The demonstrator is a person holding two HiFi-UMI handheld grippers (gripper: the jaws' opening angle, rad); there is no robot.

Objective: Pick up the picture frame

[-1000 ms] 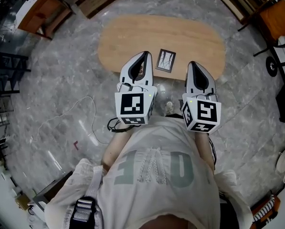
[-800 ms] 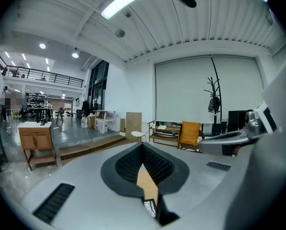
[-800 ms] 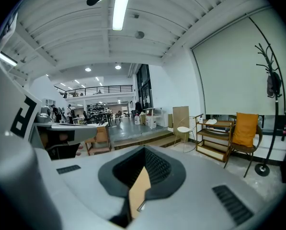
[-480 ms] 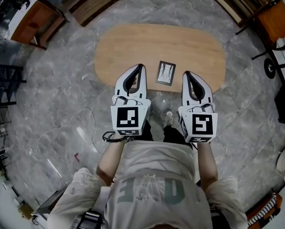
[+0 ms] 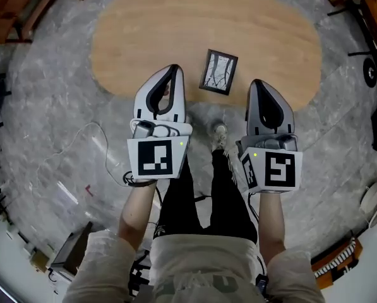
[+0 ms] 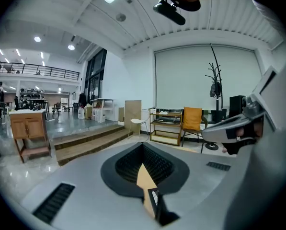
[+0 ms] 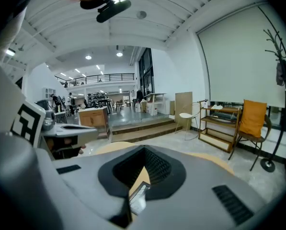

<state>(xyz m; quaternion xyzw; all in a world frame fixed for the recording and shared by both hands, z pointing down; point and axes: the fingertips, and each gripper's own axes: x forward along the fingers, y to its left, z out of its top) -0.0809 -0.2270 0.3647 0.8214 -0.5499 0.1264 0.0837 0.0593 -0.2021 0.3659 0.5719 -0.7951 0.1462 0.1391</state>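
In the head view, a small black picture frame (image 5: 218, 72) with a pale print lies flat on the oval wooden table (image 5: 150, 36), near the table's front edge. My left gripper (image 5: 173, 69) hovers over that edge just left of the frame, its jaws shut and empty. My right gripper (image 5: 257, 83) is just right of the frame and slightly nearer to me, jaws also together with nothing in them. The left gripper view has a sliver of the frame (image 6: 154, 201) below the closed left gripper (image 6: 143, 144). In the right gripper view, the frame (image 7: 138, 198) likewise peeks under the right gripper (image 7: 143, 148).
Grey marble floor surrounds the table. A thin white cable (image 5: 81, 145) loops on the floor at left. The person's legs and a shoe (image 5: 220, 134) are between the grippers. Wooden steps (image 6: 85, 140), a shelf (image 6: 166, 126) and an orange chair (image 6: 192, 120) stand beyond the table.
Both grippers have dropped down and forward toward the table's front edge, now flanking the frame. The head camera has come closer, so table and frame look larger.
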